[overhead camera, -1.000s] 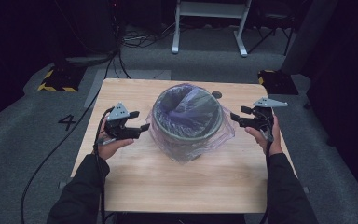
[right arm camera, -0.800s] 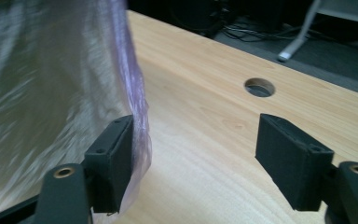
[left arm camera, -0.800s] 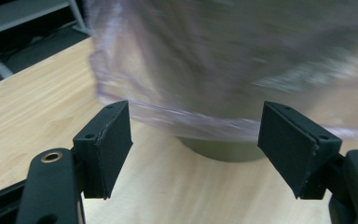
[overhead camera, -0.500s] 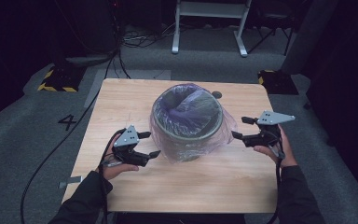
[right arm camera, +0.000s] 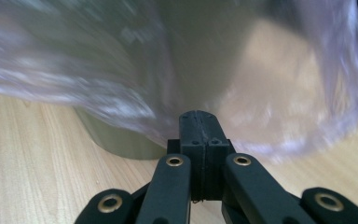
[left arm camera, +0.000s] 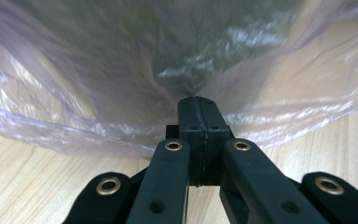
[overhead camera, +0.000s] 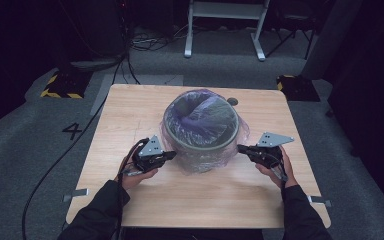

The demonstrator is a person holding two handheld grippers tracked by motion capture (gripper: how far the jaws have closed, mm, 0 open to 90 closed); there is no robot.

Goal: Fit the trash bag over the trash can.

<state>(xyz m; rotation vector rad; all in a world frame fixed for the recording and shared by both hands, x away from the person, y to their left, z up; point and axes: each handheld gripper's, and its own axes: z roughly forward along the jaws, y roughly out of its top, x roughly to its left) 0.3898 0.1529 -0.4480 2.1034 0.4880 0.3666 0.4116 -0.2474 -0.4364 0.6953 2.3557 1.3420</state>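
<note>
Fingers (left arm camera: pixel 186 121) of both grippers clenched on plastic bag (overhead camera: pixel 200 112) lining grey bin (overhead camera: pixel 200 150).

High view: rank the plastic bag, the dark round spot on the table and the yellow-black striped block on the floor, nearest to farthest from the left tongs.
1. plastic bag, right at the left tongs.
2. dark round spot, far table edge.
3. striped block, on the floor, far left.

Both tools (overhead camera: pixel 167 156) (overhead camera: pixel 242 148) dropped toward the bag (overhead camera: pixel 195 162), closing.
</note>
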